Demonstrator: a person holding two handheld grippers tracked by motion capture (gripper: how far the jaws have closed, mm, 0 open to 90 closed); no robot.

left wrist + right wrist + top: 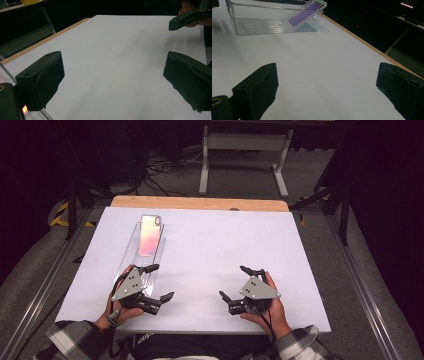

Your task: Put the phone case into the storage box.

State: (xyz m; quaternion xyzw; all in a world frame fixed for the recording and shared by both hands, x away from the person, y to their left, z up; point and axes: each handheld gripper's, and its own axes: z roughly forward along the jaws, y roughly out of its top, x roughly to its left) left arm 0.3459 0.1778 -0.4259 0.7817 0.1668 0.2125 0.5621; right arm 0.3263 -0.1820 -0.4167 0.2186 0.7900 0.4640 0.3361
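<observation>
Both your grippers wait near the front edge of the white table (210, 250), the phone case (150, 236) well ahead of them on the left. Your left gripper (159, 282) has its jaws spread wide with nothing between them, just beside the near end of the clear plastic tray (131, 254); your right gripper (236, 282) is likewise wide open and empty, well apart from the tray. The case leans tilted in the tray's far end, its upper edge propped on the rim, its pink-to-violet sheen showing in the right gripper view (305, 13). Judge it as light and thin, a shell that will likely flex if pinched across its open middle, with a glossy back that may slip between hard pads. The raised long edge near the rim looks like the place to take hold, jaws closing across the side walls instead of the flat back. The tray looks light as well and could slide on the smooth sheet, so your other gripper may need to steady its wall.
</observation>
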